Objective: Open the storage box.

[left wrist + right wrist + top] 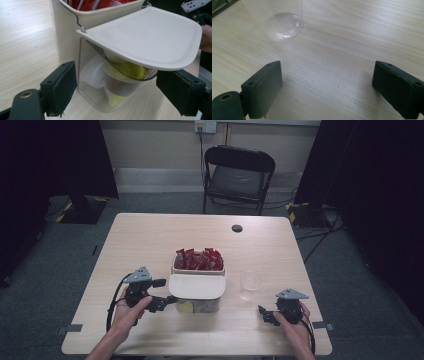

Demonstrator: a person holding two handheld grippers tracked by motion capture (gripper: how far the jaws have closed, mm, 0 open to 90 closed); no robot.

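Pale wooden surface (150, 240) carries a two-tier container (197, 287) and clear cup (249, 286). Left tongs (115, 91) gape wide around the container's clear lower bin, untouched. Right tongs (327, 87) gape wide, empty, near the cup; nothing looks started.

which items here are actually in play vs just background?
In play: left gripper, open at the clear bin under the cream lid; right gripper, open near the clear cup.
Background: folding chair, red packets.

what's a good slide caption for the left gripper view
Open hand-held gripper facing a clear compartment of pods beneath a cream lid.
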